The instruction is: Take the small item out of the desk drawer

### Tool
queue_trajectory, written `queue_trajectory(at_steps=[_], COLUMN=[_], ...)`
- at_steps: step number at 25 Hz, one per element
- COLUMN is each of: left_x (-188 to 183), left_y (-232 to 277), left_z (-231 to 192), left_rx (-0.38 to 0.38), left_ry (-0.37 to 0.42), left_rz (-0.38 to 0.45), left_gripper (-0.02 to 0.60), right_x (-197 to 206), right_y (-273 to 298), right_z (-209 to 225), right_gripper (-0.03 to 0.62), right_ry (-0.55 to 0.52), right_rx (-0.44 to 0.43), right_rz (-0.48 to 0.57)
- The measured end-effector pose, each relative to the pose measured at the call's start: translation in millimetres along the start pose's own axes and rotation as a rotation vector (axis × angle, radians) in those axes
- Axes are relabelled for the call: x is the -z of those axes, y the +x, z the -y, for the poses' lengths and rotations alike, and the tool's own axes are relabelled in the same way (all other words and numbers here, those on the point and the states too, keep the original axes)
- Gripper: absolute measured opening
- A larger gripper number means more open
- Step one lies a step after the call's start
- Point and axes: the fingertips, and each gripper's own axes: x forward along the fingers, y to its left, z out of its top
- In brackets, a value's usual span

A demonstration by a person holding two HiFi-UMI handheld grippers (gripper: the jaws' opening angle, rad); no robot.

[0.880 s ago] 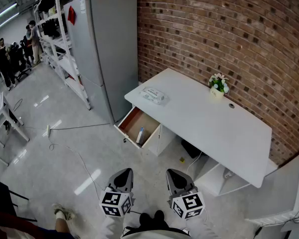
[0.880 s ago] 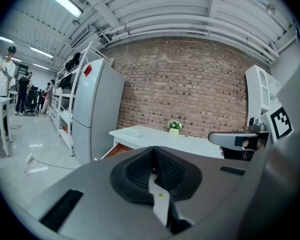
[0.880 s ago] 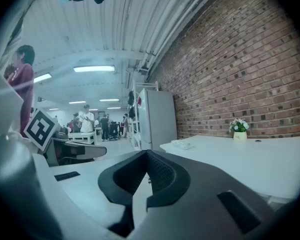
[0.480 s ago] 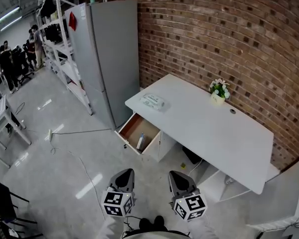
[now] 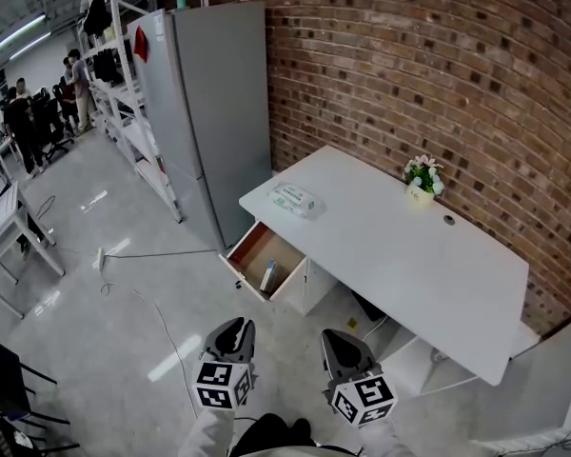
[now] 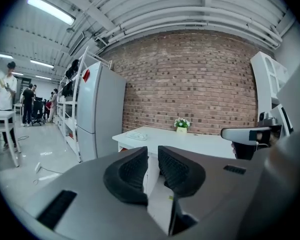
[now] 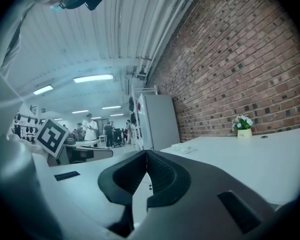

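In the head view a white desk (image 5: 400,246) stands against a brick wall, with its left drawer (image 5: 250,247) pulled open. A small pale upright item (image 5: 268,276) lies inside near the drawer's front right. Both grippers hang low over the floor, well short of the drawer. My left gripper (image 5: 232,332) (image 6: 152,156) has its jaws a narrow gap apart with nothing between them. My right gripper (image 5: 345,345) (image 7: 146,156) has its pads touching and holds nothing. In the left gripper view the desk (image 6: 190,144) lies ahead.
A tissue pack (image 5: 295,199) and a small flower pot (image 5: 421,179) sit on the desk. A tall grey fridge (image 5: 214,103) stands left of the desk, with shelving (image 5: 124,112) behind it. A cable (image 5: 143,298) runs over the floor. People (image 5: 19,122) stand far off at the left.
The head view has shifted a little, so the desk and drawer sit slightly lower and further right. Both grippers stay low in front of me, empty, the left one a touch higher.
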Motion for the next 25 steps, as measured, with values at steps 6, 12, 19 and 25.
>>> queue_trajectory(at_steps=[6,12,19,25], left_x=[1.1,7.7,18.6,25.3], left_y=[19.1,49.7,96.9,145.5], left_z=[5.6,-5.9,-40.0,-80.1], left_rx=[0.005,0.015,0.036,0.068], left_ry=[0.002,-0.011,-0.043,-0.062], left_rz=[-0.021,-0.047,-0.077,-0.121], left_gripper=[0.141,0.172,0.187,0.202], right_x=[2.2,7.0,10.4,7.0], right_y=[6.2,33.6,91.4,154.9], right_z=[12.1,20.3,29.1,42.1], right_gripper=[0.026,0.026,0.026,0.026], right_ry=[0.010,0.010,-0.008,-0.005], right_rx=[-0.001,-0.015,-0.017,0.005], right_rz=[-0.006,-0.021,-0.044,-0.060])
